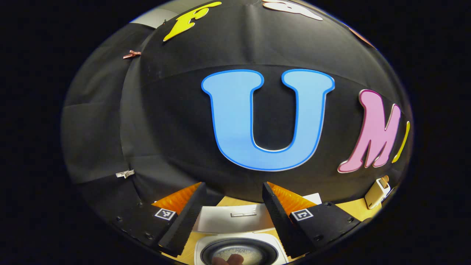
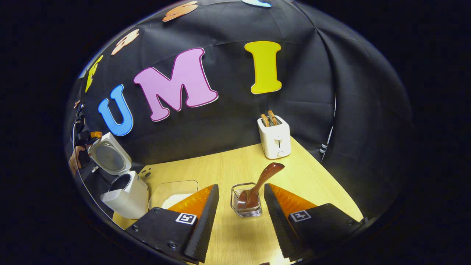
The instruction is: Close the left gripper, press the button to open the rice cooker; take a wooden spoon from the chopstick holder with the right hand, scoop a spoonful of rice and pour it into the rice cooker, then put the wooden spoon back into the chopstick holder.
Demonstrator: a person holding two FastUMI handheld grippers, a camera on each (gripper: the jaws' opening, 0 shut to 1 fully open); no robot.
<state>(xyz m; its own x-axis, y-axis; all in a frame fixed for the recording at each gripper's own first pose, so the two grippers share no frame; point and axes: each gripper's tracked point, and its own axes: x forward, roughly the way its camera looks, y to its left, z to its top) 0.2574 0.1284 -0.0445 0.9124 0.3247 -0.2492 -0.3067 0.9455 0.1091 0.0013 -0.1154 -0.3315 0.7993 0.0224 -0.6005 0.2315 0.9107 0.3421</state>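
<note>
One wooden spoon (image 2: 259, 184) stands in the chopstick holder (image 2: 245, 200), a clear container on the wooden table (image 2: 228, 165), with its handle leaning up and to the right. I see my right gripper (image 2: 241, 200) above the near table edge, jaws spread wide, the holder in the gap between its fingers with neither finger touching it. Just left of the holder sits a clear tub of rice (image 2: 173, 195). Farther left stands the rice cooker (image 2: 127, 193), lid raised. At the far edge of the table, a white toaster (image 2: 275, 137) holds two slices. In the left gripper view, my left gripper (image 1: 233, 206) hangs over the open rice cooker (image 1: 239, 250), jaws spread wide and holding nothing; the dark inner pot shows below it, the raised lid beyond. The toaster (image 1: 377, 192) appears at far right.
</note>
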